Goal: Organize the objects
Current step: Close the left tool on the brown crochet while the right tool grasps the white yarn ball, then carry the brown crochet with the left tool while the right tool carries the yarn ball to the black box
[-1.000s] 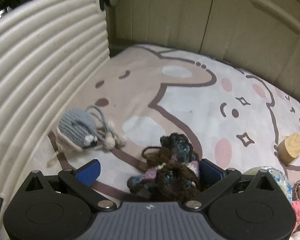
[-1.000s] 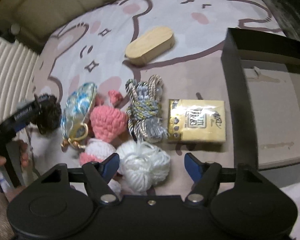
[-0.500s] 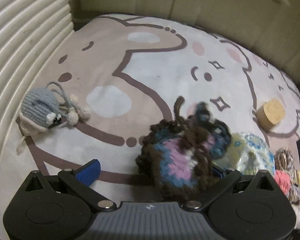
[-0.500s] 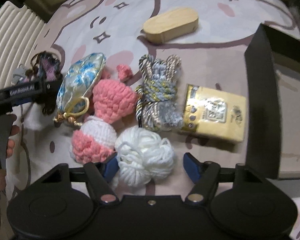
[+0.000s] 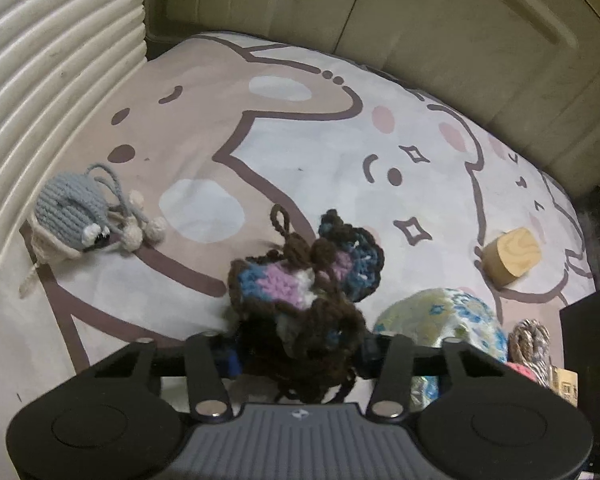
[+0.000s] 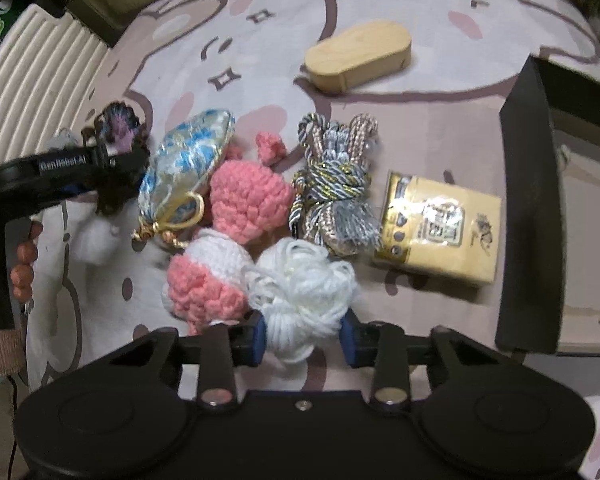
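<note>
Yarn of brown crochet piece (image 5: 300,304) hides left hand-held gripper (image 5: 298,356) pads.

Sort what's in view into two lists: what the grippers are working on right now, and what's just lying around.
In hand:
- brown crocheted piece, left gripper closing on it
- white yarn ball, right gripper closing around it

Lying about:
- grey knitted mouse
- brocade pouch
- pink crochet pieces
- cord bundle
- yellow packet
- wooden case
- black box
</note>
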`<state>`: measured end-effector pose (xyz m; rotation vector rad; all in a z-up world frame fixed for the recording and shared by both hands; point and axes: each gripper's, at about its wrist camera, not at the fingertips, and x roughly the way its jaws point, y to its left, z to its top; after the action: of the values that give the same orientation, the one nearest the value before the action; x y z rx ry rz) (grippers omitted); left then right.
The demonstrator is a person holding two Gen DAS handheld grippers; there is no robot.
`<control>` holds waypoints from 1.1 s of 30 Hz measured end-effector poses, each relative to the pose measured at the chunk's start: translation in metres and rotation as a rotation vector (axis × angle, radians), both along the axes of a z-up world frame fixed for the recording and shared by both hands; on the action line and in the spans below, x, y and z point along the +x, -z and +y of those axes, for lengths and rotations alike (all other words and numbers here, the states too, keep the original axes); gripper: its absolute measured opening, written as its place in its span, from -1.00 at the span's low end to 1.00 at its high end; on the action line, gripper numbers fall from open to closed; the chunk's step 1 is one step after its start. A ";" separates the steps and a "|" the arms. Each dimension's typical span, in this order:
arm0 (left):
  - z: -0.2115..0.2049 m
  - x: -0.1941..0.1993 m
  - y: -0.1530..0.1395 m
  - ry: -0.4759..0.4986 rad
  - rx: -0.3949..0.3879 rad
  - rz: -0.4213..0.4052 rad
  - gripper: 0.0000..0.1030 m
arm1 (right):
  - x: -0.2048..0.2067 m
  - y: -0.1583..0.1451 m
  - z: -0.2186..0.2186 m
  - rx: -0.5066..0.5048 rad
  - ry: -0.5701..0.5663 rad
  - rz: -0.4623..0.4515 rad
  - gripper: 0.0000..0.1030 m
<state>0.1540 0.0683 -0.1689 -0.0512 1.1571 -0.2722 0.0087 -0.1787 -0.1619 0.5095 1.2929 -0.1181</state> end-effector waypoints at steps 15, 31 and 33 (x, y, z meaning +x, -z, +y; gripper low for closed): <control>0.001 -0.033 -0.068 0.010 0.027 -0.108 -0.15 | -0.012 -0.061 -0.008 -0.073 0.076 -0.203 -0.32; -0.021 -0.089 -0.140 0.092 -0.027 -0.197 -0.14 | -0.048 -0.121 -0.007 -0.177 0.081 -0.365 -0.31; -0.025 -0.094 -0.146 0.101 -0.042 -0.200 -0.14 | -0.053 -0.130 -0.005 -0.181 0.072 -0.383 -0.31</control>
<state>0.0596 0.0434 -0.0234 -0.0020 0.9564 -0.3824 -0.0447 -0.1835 -0.0316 0.4000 0.8806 -0.1859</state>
